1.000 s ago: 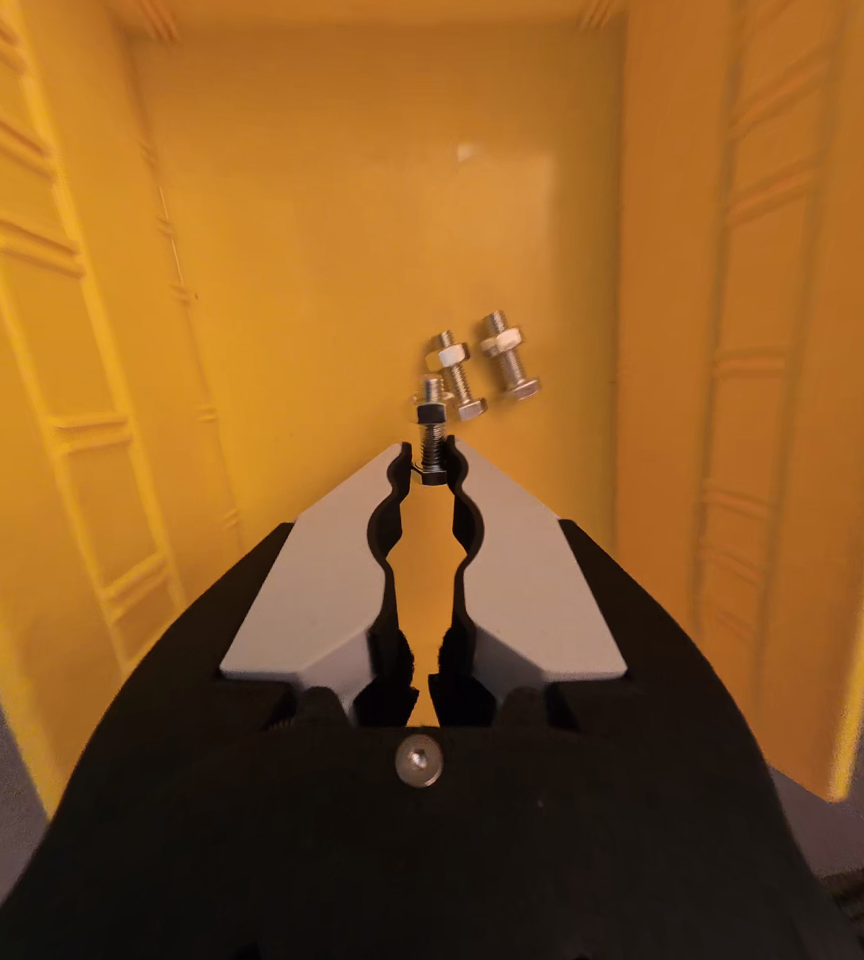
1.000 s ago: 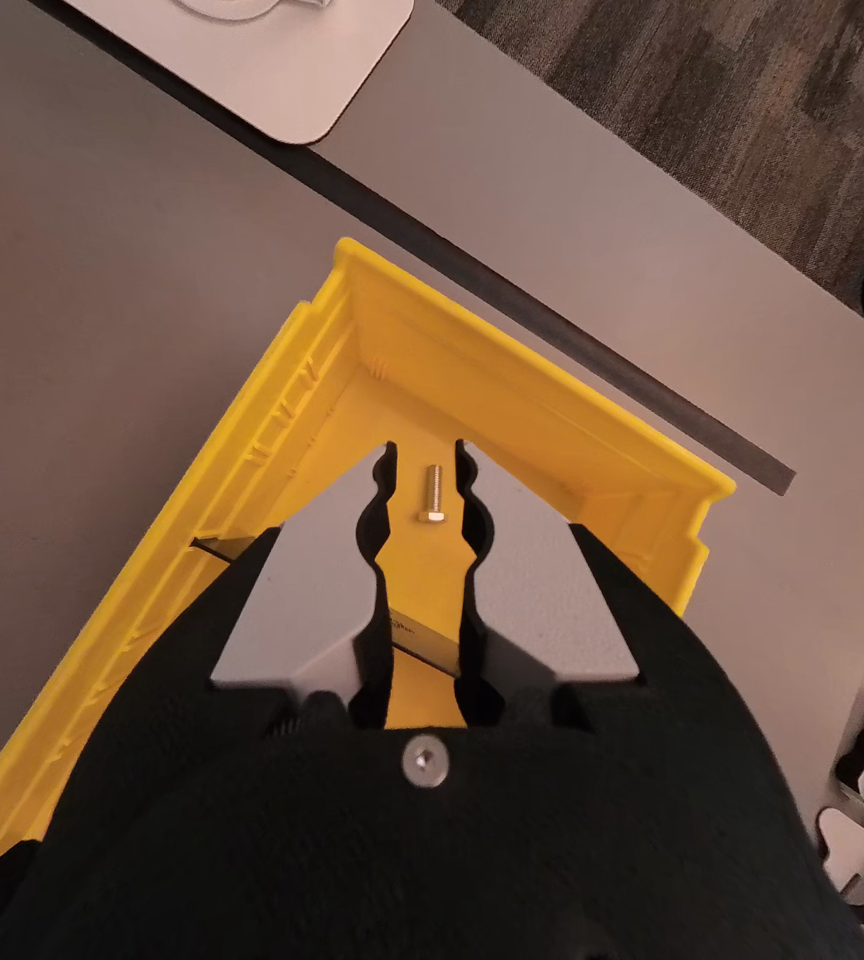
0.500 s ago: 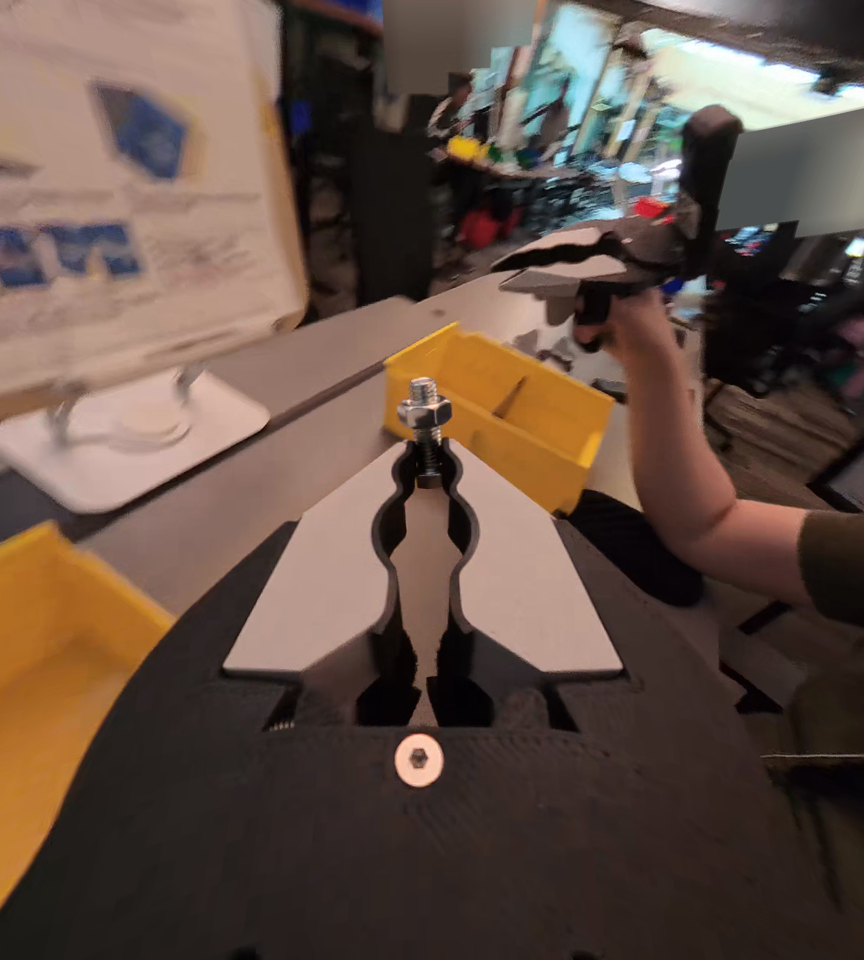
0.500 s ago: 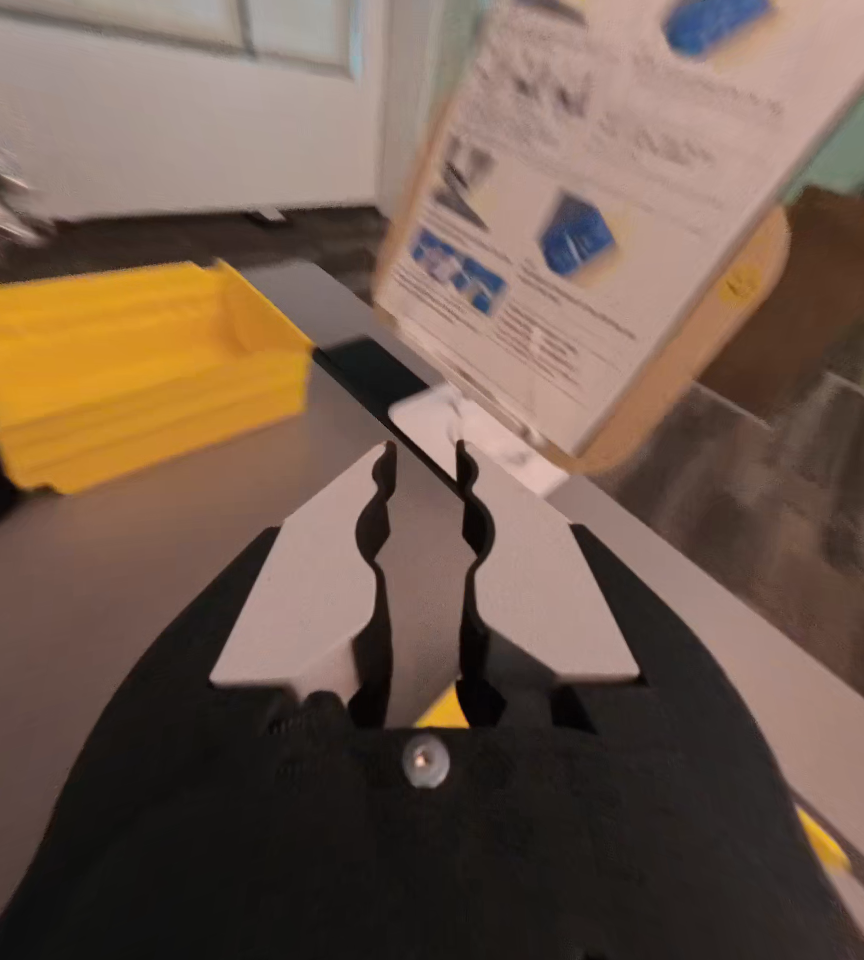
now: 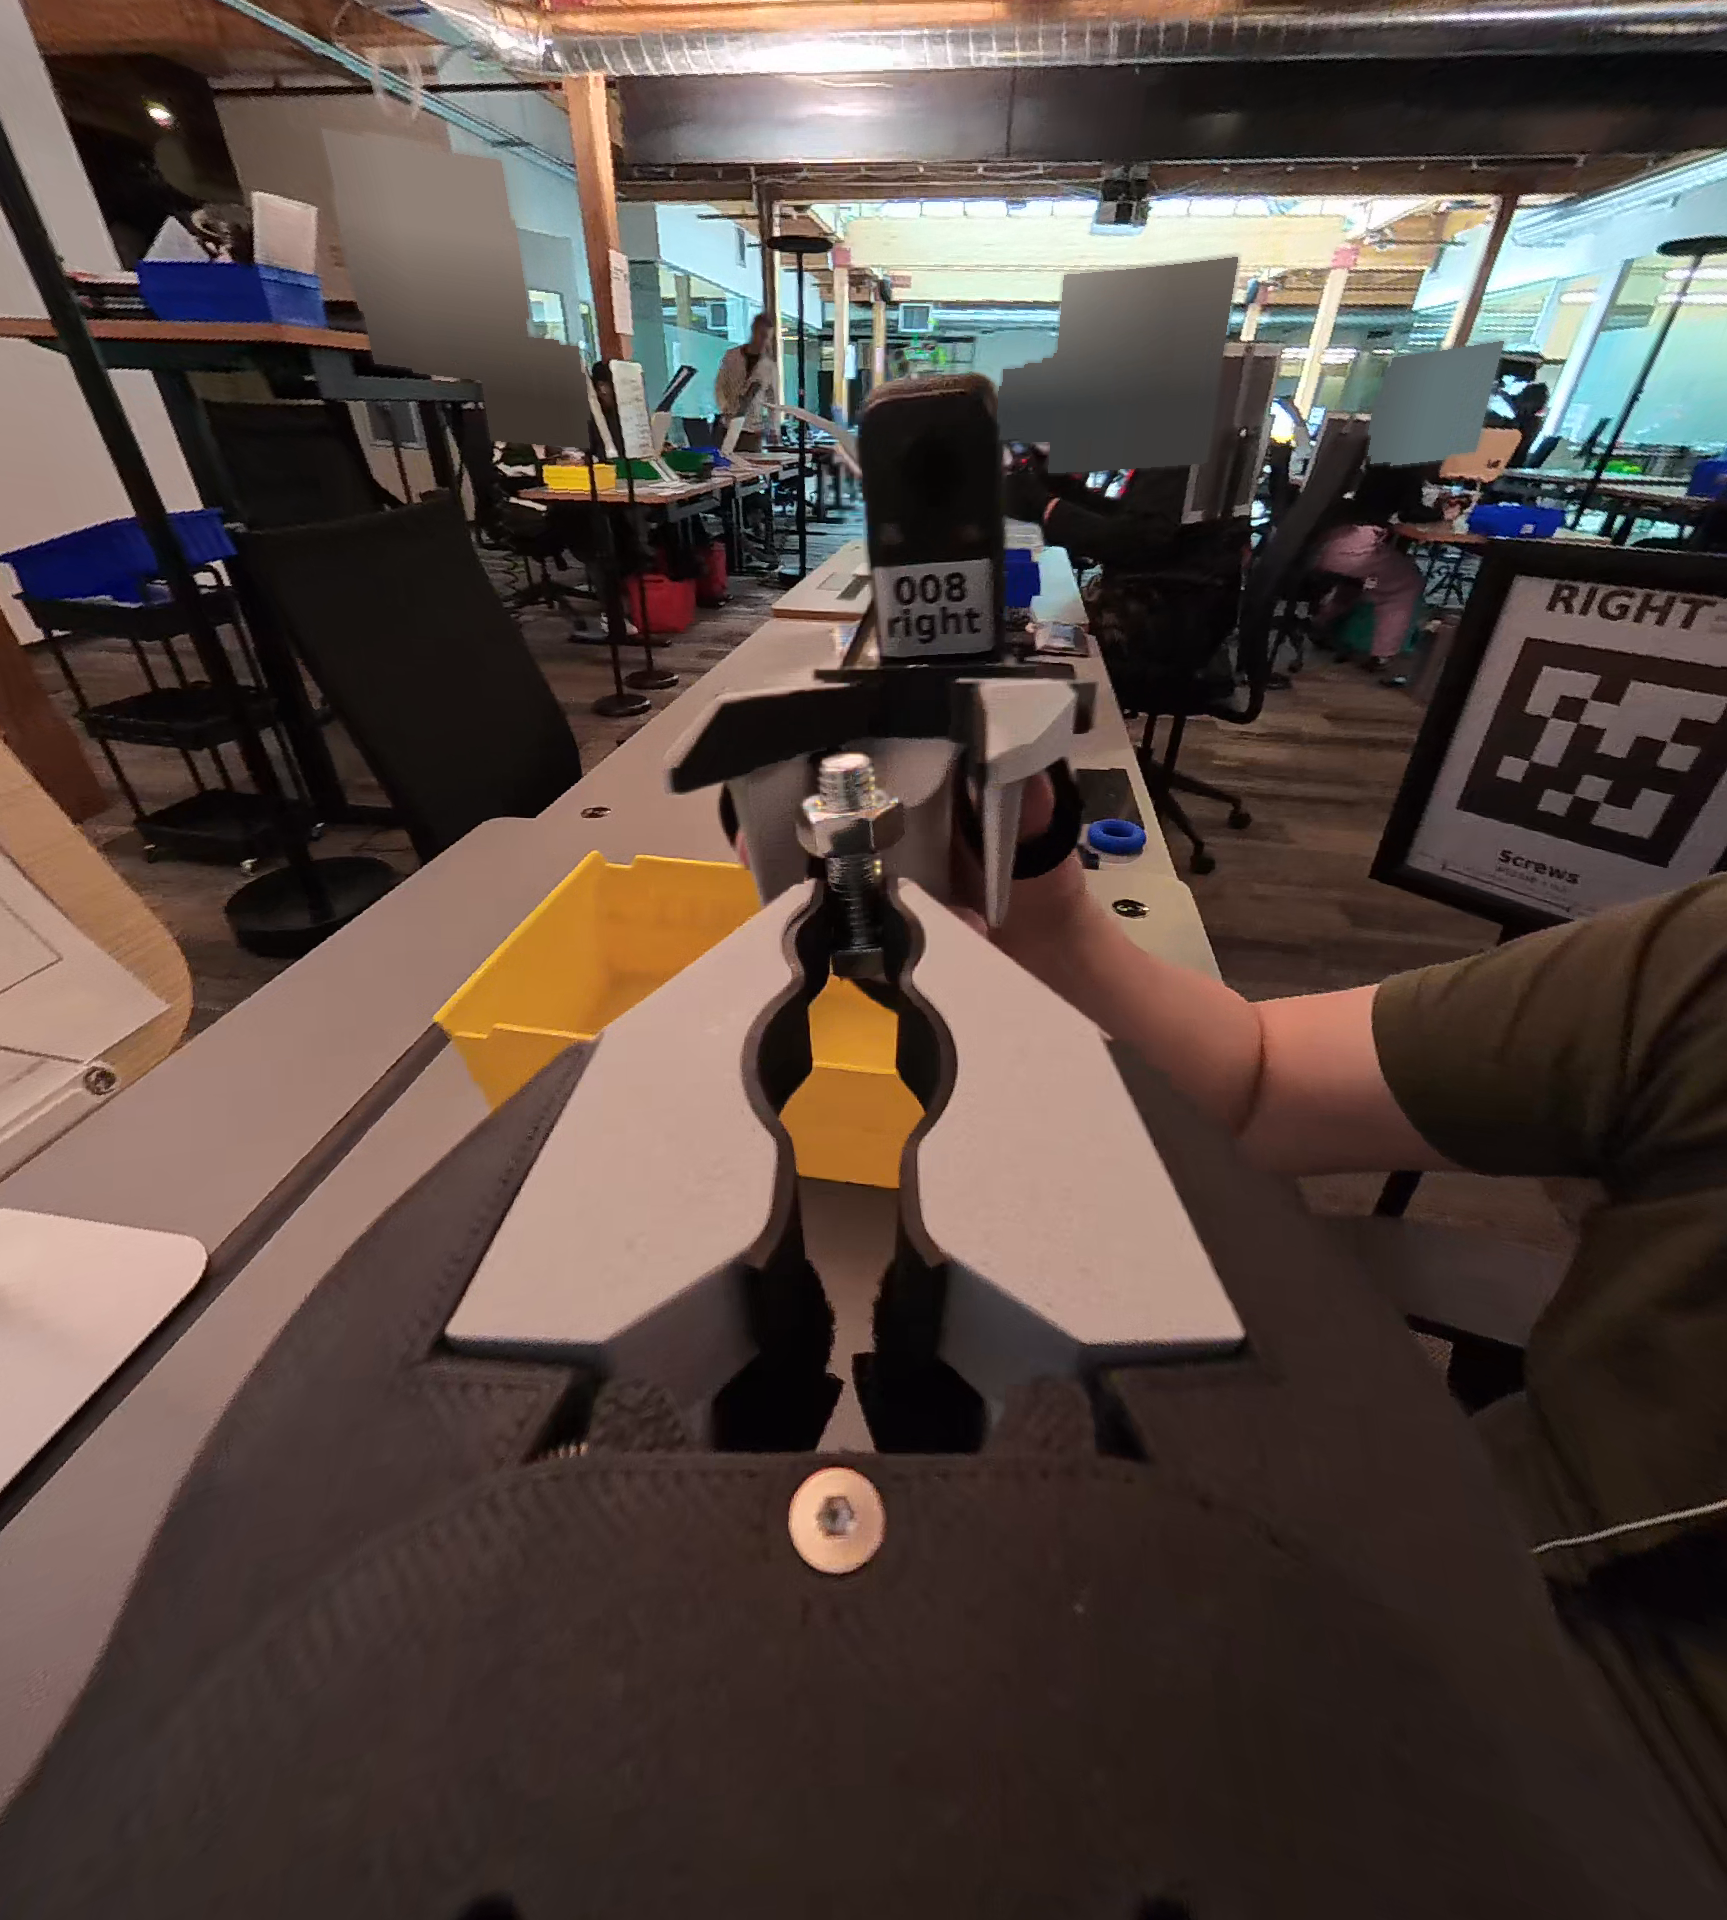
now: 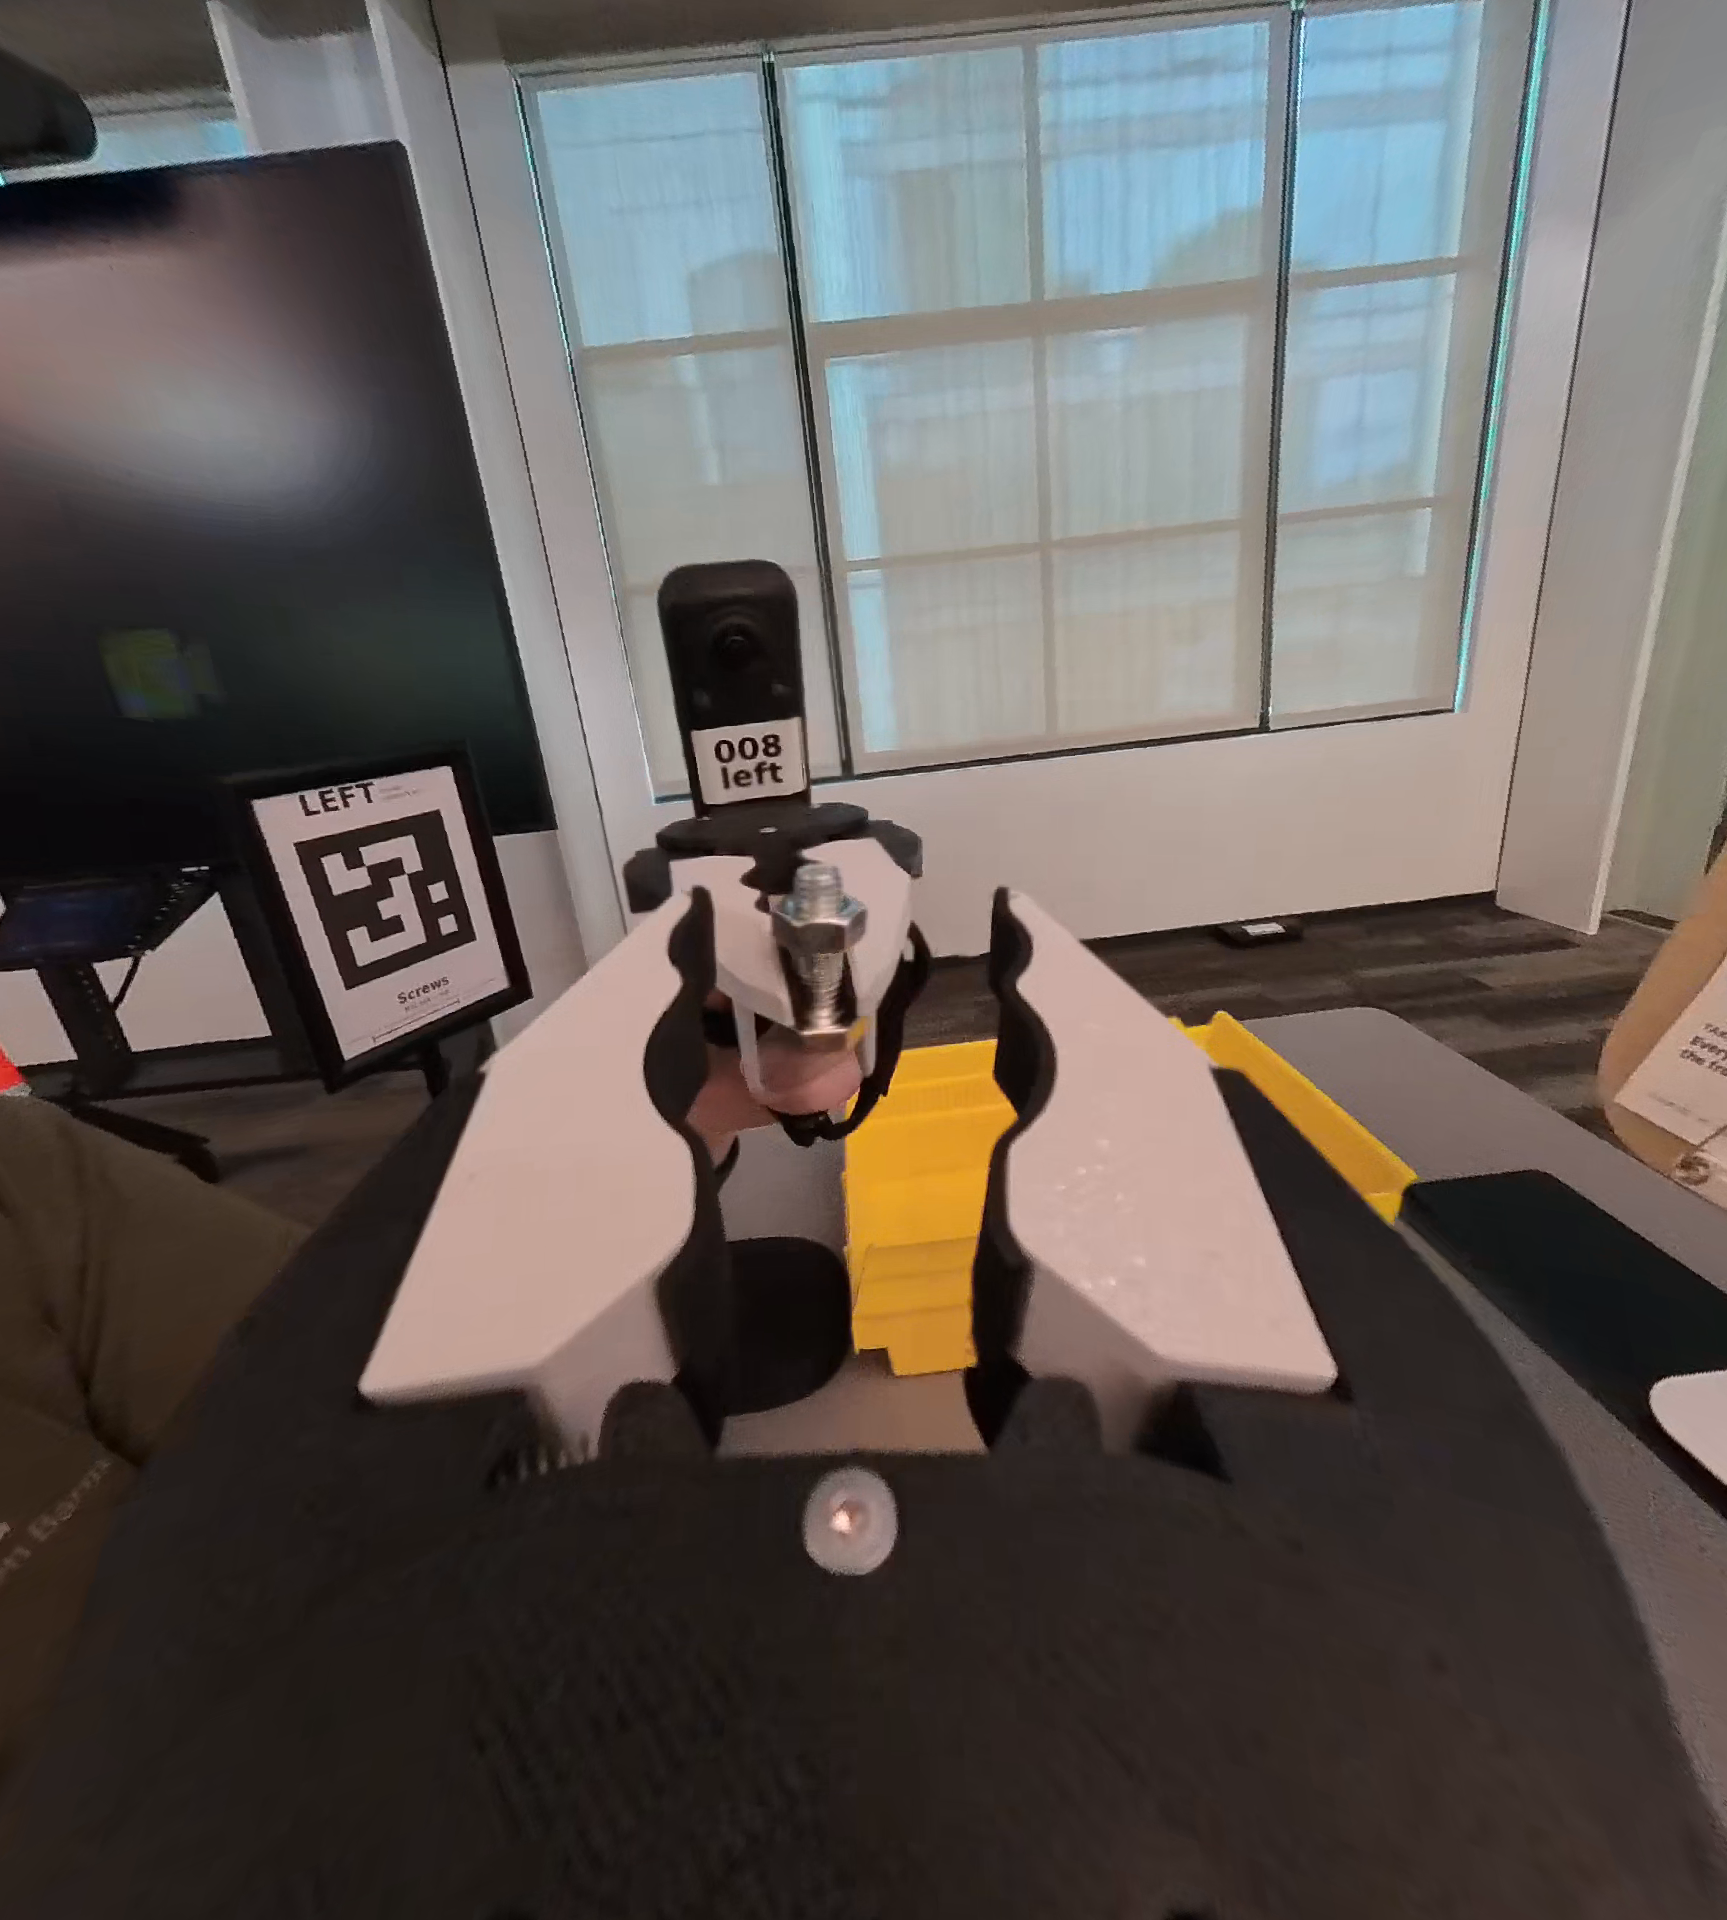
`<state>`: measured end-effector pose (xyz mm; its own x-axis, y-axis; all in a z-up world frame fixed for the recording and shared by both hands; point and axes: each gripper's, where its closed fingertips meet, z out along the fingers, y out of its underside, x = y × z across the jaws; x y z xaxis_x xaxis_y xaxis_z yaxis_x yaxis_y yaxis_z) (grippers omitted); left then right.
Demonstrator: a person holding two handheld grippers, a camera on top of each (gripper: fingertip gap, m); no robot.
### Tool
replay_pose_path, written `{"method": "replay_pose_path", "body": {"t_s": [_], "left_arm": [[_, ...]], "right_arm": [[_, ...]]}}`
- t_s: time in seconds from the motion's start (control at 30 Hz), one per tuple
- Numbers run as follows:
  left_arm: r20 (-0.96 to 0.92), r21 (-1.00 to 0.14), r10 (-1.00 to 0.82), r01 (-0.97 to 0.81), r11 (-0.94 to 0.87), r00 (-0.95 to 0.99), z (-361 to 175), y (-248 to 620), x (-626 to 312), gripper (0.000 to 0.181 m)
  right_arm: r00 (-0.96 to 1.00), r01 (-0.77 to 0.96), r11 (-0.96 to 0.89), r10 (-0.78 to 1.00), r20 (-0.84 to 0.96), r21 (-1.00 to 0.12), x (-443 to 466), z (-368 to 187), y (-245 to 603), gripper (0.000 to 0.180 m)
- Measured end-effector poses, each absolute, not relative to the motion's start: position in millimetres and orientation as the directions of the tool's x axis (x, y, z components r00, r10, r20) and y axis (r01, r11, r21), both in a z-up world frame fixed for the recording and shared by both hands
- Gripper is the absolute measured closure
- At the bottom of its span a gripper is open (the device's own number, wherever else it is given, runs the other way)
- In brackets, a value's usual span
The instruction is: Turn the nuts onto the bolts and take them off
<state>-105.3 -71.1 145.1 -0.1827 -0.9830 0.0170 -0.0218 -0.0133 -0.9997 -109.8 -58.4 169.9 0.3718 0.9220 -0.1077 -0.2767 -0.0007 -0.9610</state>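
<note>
From the left wrist view: pinching the bolt low on its shank at the tips of the left gripper, jaws narrow, nut sitting just above them, yellow bin on the counter behind.

From the right wrist view: holding the right gripper with jaws wide, flanking the upright bolt without touching.

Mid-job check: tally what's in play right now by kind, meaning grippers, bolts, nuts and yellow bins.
Grippers: 2, left gripper and right gripper
Bolts: 1, bolt clamped in the left gripper
Nuts: 1, nut threaded on that bolt
Yellow bins: 1, yellow bin in the left wrist view
Total: 5
</note>
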Motion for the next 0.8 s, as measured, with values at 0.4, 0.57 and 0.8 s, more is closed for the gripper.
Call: {"method": "replay_pose_path", "body": {"t_s": [0.4, 0.57, 0.8], "left_arm": [[-0.012, -0.999, -0.954, 0.037, 0.001, -0.299, 160, -99, -115, 0.173], [-0.020, -1.000, -0.968, 0.015, 0.017, -0.250, 155, -92, -112, 0.173], [-0.001, -1.000, -0.948, 0.012, -0.003, -0.320, 154, -109, -100, 0.173]], "right_arm": [[0.469, -0.255, 0.079, 0.882, -0.052, -0.964, -64, 175, -45, 0.139], [0.378, -0.207, 0.127, 0.925, 0.040, -0.970, -99, 184, -82, 0.127], [0.258, -0.271, 0.010, 0.964, -0.063, -0.962, -97, 175, -75, 0.130]]}}
